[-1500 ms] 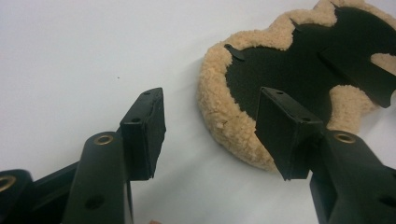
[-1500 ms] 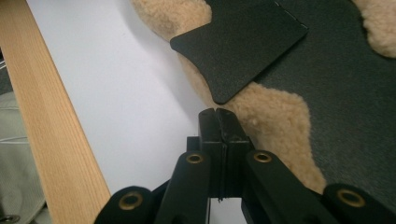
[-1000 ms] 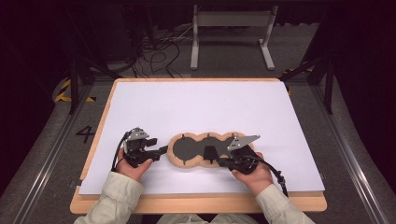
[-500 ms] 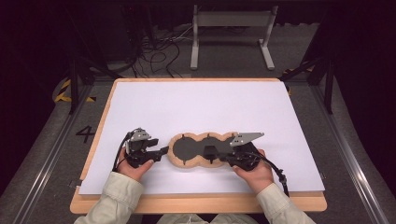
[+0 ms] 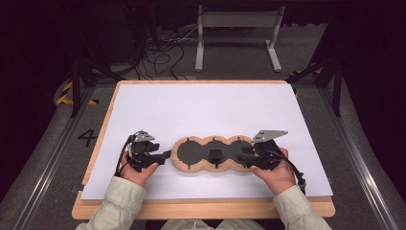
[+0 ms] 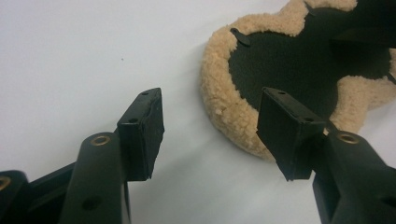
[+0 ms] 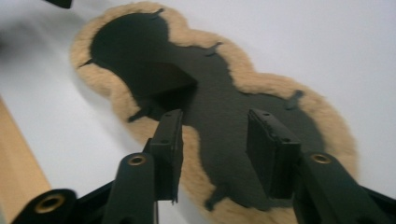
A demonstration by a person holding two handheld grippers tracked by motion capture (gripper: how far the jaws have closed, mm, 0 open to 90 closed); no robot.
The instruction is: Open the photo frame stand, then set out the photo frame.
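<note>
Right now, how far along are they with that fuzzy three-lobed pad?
The fleece pad lies flat on the white sheet, dark side up. The right gripper, jaws just opened, hovers above its end, nothing held. The left gripper waits open beside the other end. What's left I can't tell.

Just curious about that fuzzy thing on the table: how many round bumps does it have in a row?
3. The fleecy mat has one lobe at its left end, one lobe in the middle and one lobe at its right end.
</note>
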